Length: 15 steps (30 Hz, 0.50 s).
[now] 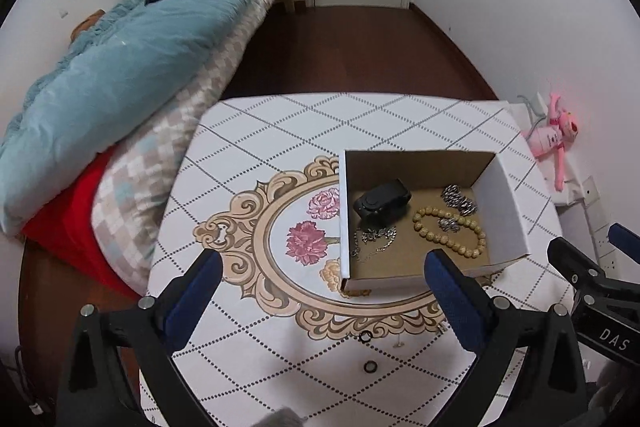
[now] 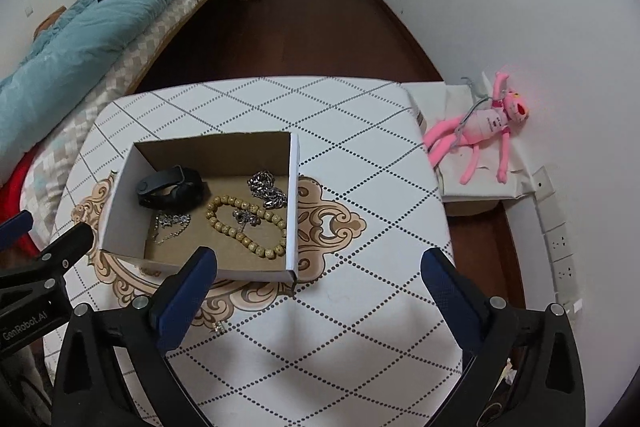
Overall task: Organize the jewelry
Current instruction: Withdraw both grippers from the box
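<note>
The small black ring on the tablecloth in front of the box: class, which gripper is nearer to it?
Left. The black ring lies between the open fingers of the left gripper. The right gripper hovers off to the ring's right, beside the box; its view shows no ring.

The left gripper (image 1: 322,273) has a black plastic frame with two angled arms, each ending in a dark blue pad (image 1: 200,281). Round silver screws (image 1: 146,302) sit at the arm joints. The right gripper (image 2: 318,273) is built the same: black frame, blue pads (image 2: 442,279), silver screws (image 2: 498,301). White lettering "DAS" marks its side in the left view; "GenRobot.AI" marks the left one's side in the right view.
</note>
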Tool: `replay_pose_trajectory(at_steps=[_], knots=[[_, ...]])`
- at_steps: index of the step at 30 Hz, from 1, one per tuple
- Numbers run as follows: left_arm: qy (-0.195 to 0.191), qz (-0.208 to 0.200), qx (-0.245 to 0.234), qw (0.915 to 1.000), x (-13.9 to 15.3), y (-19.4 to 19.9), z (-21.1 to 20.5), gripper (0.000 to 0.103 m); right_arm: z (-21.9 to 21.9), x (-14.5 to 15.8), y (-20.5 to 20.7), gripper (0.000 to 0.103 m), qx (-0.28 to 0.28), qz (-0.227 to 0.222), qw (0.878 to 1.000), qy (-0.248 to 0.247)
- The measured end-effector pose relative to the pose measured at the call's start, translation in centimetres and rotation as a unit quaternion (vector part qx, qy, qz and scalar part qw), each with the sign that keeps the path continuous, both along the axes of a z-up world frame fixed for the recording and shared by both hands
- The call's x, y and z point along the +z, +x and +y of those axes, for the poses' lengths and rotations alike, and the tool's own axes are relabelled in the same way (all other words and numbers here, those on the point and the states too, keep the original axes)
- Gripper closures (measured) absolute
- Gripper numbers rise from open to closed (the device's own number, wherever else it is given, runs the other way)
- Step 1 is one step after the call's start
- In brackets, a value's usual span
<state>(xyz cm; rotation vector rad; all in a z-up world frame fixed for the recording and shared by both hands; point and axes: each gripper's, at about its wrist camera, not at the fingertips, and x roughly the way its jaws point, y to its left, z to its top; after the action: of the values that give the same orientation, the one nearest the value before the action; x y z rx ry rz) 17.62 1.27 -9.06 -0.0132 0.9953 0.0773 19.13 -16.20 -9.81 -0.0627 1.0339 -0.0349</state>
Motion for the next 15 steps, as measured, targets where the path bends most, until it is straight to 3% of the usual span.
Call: replay_pose_trajectory(at_steps=[15], knots=[[-0.018, -0.051, -0.016, 0.9984, 5.8, -4.7, -0.9, 0.000, -0.2, 7.9, -5.7, 0.000, -0.004, -0.085, 0.996, 0.003]])
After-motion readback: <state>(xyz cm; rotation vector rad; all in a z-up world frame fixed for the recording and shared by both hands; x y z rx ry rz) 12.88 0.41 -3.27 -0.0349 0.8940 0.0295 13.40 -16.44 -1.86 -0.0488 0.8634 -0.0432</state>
